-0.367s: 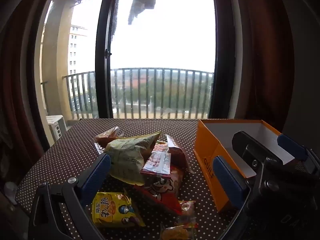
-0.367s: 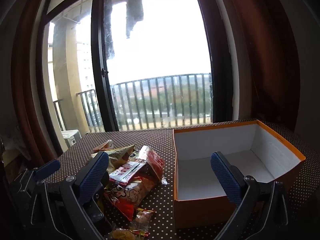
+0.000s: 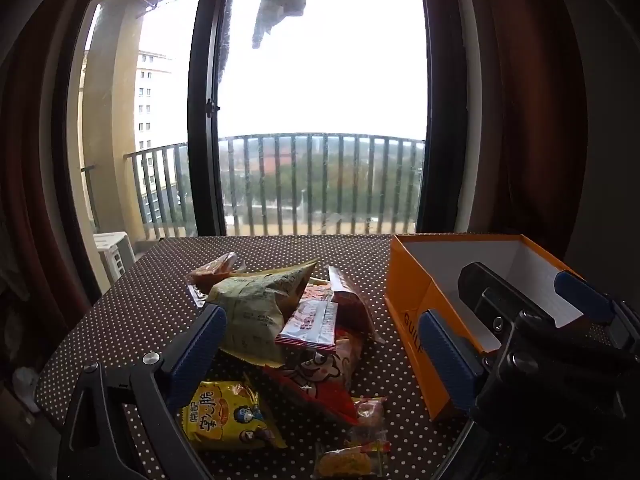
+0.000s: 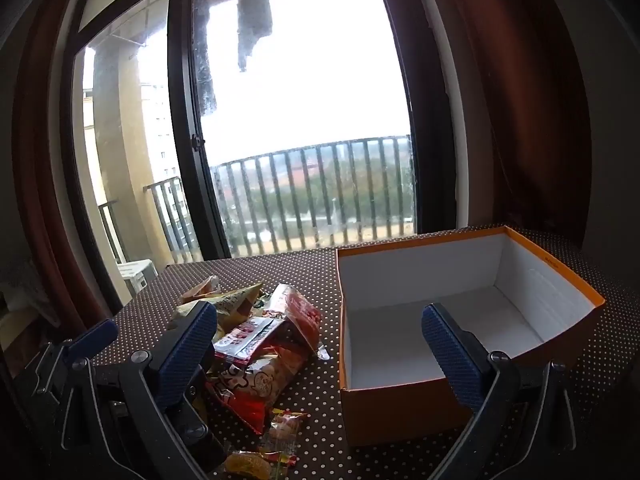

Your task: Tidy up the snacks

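Observation:
A pile of snack packets lies on the dotted tablecloth: a pale green bag [image 3: 252,308], a red cartoon bag [image 3: 320,376], a white-red flat packet [image 3: 310,326], a yellow bag [image 3: 228,416] and small candies [image 3: 348,460]. The pile also shows in the right wrist view [image 4: 264,352]. An orange box [image 4: 400,412] with a white, empty inside stands to the right; it also shows in the left wrist view [image 3: 412,304]. My left gripper [image 3: 320,356] is open above the pile's near side. My right gripper [image 4: 320,356] is open, empty, between pile and box.
The table with the brown dotted cloth [image 3: 136,320] stands against a tall window and balcony railing [image 3: 320,184]. Dark red curtains [image 4: 532,120] hang at both sides. The right gripper's body [image 3: 560,360] sits in front of the box in the left wrist view.

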A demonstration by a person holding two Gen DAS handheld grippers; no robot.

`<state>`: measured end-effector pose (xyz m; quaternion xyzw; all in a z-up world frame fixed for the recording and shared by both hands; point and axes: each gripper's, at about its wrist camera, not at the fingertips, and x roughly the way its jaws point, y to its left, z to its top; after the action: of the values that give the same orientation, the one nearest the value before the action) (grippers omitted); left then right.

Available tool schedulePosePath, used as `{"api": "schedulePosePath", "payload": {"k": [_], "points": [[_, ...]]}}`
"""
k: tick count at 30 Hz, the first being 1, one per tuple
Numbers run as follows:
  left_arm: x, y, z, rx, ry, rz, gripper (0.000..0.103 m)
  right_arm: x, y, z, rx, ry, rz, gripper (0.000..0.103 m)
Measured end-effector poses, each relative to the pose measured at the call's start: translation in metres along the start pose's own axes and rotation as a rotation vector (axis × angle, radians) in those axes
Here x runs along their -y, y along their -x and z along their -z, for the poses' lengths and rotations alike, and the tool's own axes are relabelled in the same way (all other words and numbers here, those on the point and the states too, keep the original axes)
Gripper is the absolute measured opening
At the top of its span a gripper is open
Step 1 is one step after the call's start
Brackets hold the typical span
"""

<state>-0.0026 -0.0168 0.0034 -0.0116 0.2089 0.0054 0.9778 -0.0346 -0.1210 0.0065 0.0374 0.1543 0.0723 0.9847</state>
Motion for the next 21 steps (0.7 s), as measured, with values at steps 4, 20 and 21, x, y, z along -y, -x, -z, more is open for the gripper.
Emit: {"api": "schedulePosePath", "payload": {"k": [4, 20, 21], "points": [[-0.004, 0.003, 0.000, -0.007, 0.011, 0.010, 0.098, 0.006, -0.010, -0.003, -0.005, -0.005, 0.012, 0.103], [-0.007, 0.006, 0.004, -0.013, 0.011, -0.019, 0.100, 0.003, -0.015, -0.001, -0.014, -0.009, 0.024, 0.103], [-0.007, 0.005, 0.004, -0.013, 0.009, -0.019, 0.100, 0.003, -0.015, -0.001, -0.018, -0.007, 0.025, 0.103]]}}
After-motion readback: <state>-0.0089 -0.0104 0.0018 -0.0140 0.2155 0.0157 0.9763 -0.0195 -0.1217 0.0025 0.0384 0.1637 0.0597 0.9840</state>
